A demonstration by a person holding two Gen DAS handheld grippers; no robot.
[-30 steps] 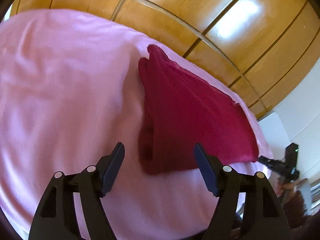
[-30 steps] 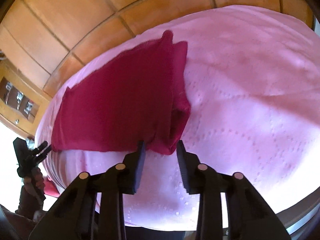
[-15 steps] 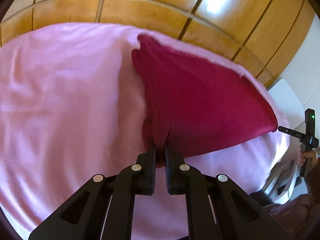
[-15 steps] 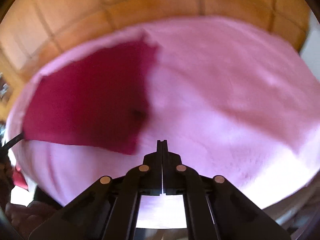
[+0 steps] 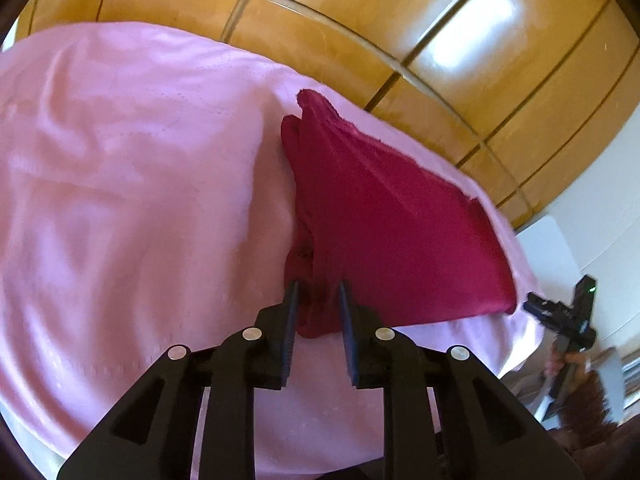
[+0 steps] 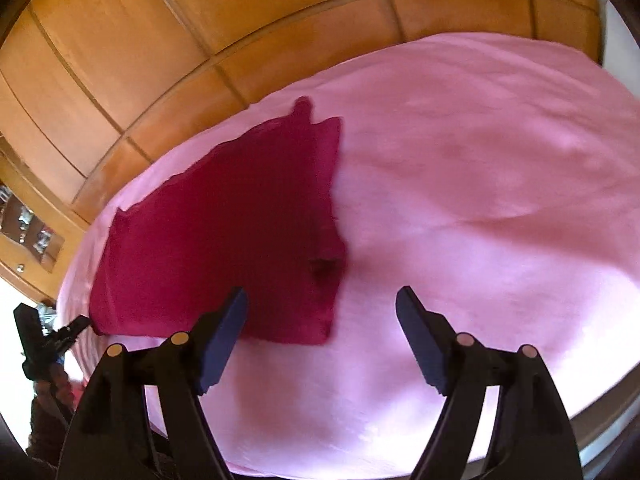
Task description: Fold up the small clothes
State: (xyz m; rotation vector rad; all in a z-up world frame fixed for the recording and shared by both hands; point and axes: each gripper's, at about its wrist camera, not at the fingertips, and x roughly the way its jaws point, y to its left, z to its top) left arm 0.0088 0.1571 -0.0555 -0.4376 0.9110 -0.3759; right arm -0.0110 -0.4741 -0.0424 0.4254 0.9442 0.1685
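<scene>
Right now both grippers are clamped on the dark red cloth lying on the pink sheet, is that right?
Not quite. Only the left gripper has its fingers closed around a bunched edge of the dark red cloth, as the left wrist view shows. The right wrist view shows the right gripper open wide, holding nothing above the pink sheet.

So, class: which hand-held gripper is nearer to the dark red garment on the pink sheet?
Left. The left hand-held gripper has its fingers on either side of a bunched edge of the dark red garment. The right hand-held gripper hangs wide open at its near edge, gripping nothing.
</scene>
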